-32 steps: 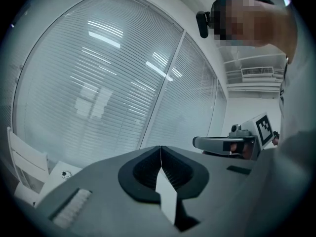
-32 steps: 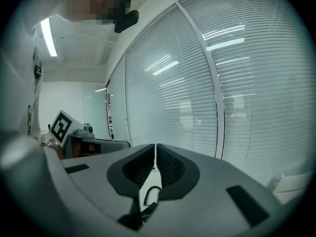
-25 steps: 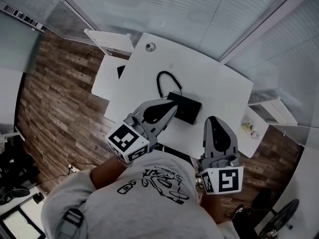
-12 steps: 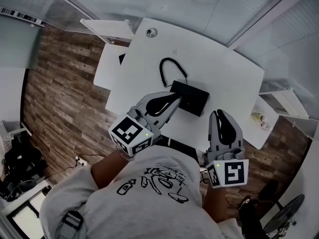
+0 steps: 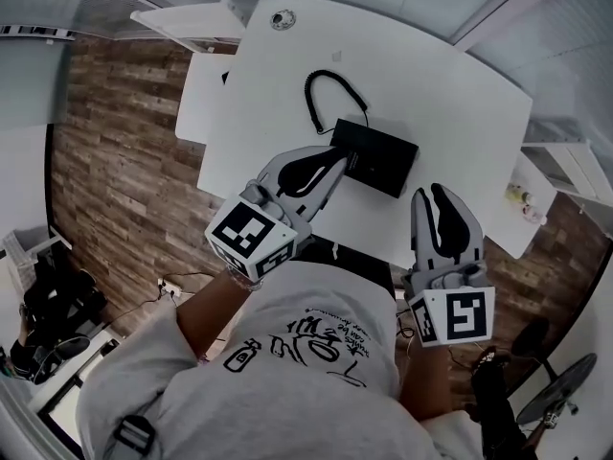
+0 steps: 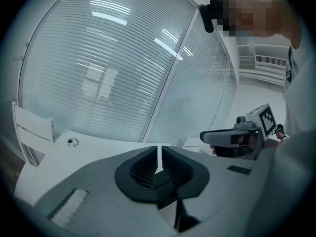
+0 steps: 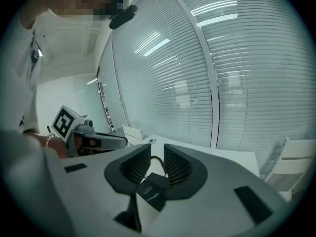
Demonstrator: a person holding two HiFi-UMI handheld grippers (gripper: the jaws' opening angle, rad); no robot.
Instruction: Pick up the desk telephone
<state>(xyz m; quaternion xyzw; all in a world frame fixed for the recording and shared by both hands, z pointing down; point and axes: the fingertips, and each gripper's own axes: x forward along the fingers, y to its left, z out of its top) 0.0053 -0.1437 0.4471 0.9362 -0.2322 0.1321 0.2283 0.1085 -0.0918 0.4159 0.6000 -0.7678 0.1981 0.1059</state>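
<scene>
The black desk telephone [image 5: 375, 156] lies flat near the middle of the white table [image 5: 450, 84], and its coiled cord [image 5: 330, 89] loops away behind it. My left gripper [image 5: 337, 157] hovers at the phone's near left end, its jaws shut with only a hairline slit and nothing between them [image 6: 159, 152]. My right gripper [image 5: 436, 192] hangs over the table's near edge, to the right of the phone and apart from it. Its jaws have just been opening and stand slightly parted and empty [image 7: 157, 154]. The telephone [image 7: 152, 189] shows through that gap, farther off.
A small round fitting [image 5: 281, 17] sits at the table's far corner. A lower white table [image 5: 196, 103] and a white shelf [image 5: 192, 17] adjoin on the left. A small side stand with items [image 5: 525, 199] is on the right. Blind-covered glass walls lie beyond, with wood floor around.
Both grippers have sunk toward the table, and the left one's tips now reach the phone's near left end. The telephone has not moved.
</scene>
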